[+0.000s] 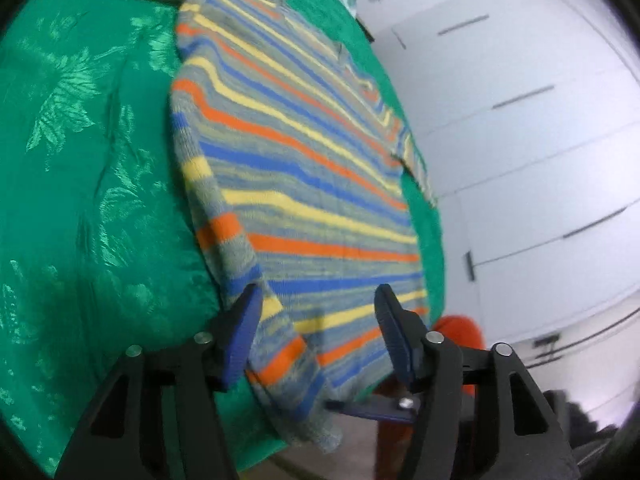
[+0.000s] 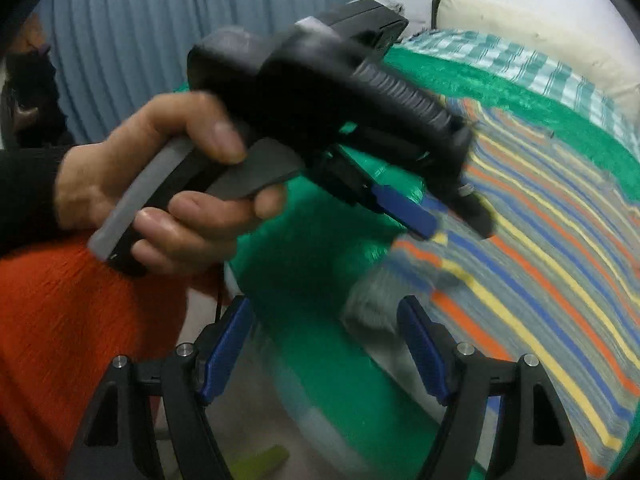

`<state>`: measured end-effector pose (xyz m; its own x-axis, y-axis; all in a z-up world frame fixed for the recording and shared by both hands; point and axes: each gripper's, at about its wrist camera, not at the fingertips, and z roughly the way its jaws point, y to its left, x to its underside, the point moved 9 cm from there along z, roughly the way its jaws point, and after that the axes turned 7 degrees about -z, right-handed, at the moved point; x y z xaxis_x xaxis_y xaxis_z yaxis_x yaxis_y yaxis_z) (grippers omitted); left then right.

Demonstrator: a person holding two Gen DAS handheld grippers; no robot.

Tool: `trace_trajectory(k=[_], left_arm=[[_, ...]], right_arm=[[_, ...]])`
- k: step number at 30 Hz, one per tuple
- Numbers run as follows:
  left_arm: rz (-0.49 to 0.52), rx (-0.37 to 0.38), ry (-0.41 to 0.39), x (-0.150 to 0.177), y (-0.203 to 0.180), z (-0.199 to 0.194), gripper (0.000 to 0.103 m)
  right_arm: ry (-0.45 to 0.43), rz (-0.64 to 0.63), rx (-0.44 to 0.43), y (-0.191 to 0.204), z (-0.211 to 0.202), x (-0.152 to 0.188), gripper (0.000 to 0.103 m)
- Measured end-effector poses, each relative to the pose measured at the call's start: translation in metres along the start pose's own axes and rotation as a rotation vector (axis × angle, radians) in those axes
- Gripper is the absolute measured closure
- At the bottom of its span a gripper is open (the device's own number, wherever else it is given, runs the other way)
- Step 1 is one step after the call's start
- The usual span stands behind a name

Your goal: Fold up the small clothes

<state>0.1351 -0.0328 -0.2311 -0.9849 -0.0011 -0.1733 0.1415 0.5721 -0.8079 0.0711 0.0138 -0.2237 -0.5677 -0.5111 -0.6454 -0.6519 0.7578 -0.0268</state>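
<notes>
A knitted sweater [image 1: 304, 168] with orange, yellow and blue stripes lies flat on a green bedspread [image 1: 80, 160]. One sleeve [image 1: 224, 236] is folded in along its side, and the cuff hangs over the bed's edge. My left gripper [image 1: 316, 312] hovers over that sleeve and the hem, open, with the fabric flat between its fingers. In the right wrist view a hand [image 2: 160, 184] holds the left gripper [image 2: 456, 228] at the sweater's [image 2: 540, 280] near corner. My right gripper [image 2: 326, 344] stands open over the bedspread's [image 2: 320, 264] edge, nothing between its fingers; this view is blurred.
White wardrobe doors [image 1: 520, 160] stand past the bed's far side. An orange garment [image 2: 60, 340] on the person is close at the left. A blue curtain [image 2: 200, 20], a checked cloth [image 2: 500, 56] and a pale pillow [image 2: 520, 20] sit behind. The floor [image 2: 280, 432] shows below the bed edge.
</notes>
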Motion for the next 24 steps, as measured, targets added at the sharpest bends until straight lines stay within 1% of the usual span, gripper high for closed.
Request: trace_trajectory(k=[1,4,5,6,7,8,9,10,11,13,14,15,16,17,19,20,22,23,24], left_arm=[[0.0,0.003,0.002,0.0,0.0,0.0,0.042],[0.009,0.005,0.006,-0.001,-0.002,0.0,0.042],[0.011,0.004,0.005,-0.002,-0.003,-0.001,0.042],[0.016,0.003,0.001,-0.002,-0.004,-0.004,0.041],[0.018,0.001,-0.003,-0.004,-0.004,-0.005,0.039],[0.018,0.0,-0.01,-0.006,-0.003,-0.008,0.037],[0.017,-0.006,-0.024,-0.008,-0.004,-0.014,0.037],[0.012,-0.013,-0.041,-0.012,-0.002,-0.02,0.036],[0.006,-0.021,-0.064,-0.014,-0.001,-0.027,0.032],[-0.019,-0.072,-0.13,-0.019,0.008,-0.05,0.026],[-0.032,-0.114,-0.158,-0.019,0.015,-0.061,0.025],[-0.046,-0.152,-0.177,-0.017,0.022,-0.07,0.025],[-0.057,-0.174,-0.183,-0.015,0.026,-0.075,0.025],[-0.069,-0.18,-0.181,-0.01,0.028,-0.079,0.025],[-0.079,-0.156,-0.162,-0.003,0.026,-0.079,0.025],[-0.081,-0.144,-0.15,0.001,0.024,-0.076,0.025],[-0.086,-0.132,-0.125,0.004,0.023,-0.067,0.025],[-0.09,-0.127,-0.112,0.004,0.024,-0.062,0.025],[-0.096,-0.117,-0.098,0.003,0.024,-0.056,0.025]], right_arm=[[-0.001,0.015,0.015,-0.002,0.005,-0.001,0.028],[0.009,0.004,0.16,-0.015,0.02,-0.004,0.029],[0.007,0.007,0.175,-0.019,0.021,-0.003,0.03],[0.008,0.025,0.168,-0.022,0.021,-0.001,0.031],[0.018,0.049,0.144,-0.024,0.022,0.002,0.04],[0.033,0.076,0.119,-0.028,0.023,0.006,0.056],[0.046,0.115,0.099,-0.035,0.024,0.009,0.067],[0.044,0.168,0.07,-0.043,0.022,0.012,0.085],[0.036,0.209,0.042,-0.046,0.021,0.012,0.09],[0.012,0.3,-0.029,-0.054,0.015,0.012,0.09],[-0.004,0.365,-0.079,-0.058,0.011,0.012,0.09],[-0.019,0.447,-0.136,-0.063,0.009,0.014,0.09],[-0.029,0.503,-0.178,-0.066,0.008,0.016,0.09],[-0.049,0.605,-0.266,-0.07,0.008,0.018,0.09],[-0.09,0.73,-0.37,-0.077,0.006,0.019,0.09],[-0.104,0.768,-0.4,-0.079,0.005,0.019,0.09],[-0.119,0.795,-0.438,-0.078,0.006,0.015,0.09],[-0.118,0.78,-0.441,-0.076,0.008,0.007,0.09],[-0.112,0.726,-0.432,-0.069,0.011,-0.003,0.089]])
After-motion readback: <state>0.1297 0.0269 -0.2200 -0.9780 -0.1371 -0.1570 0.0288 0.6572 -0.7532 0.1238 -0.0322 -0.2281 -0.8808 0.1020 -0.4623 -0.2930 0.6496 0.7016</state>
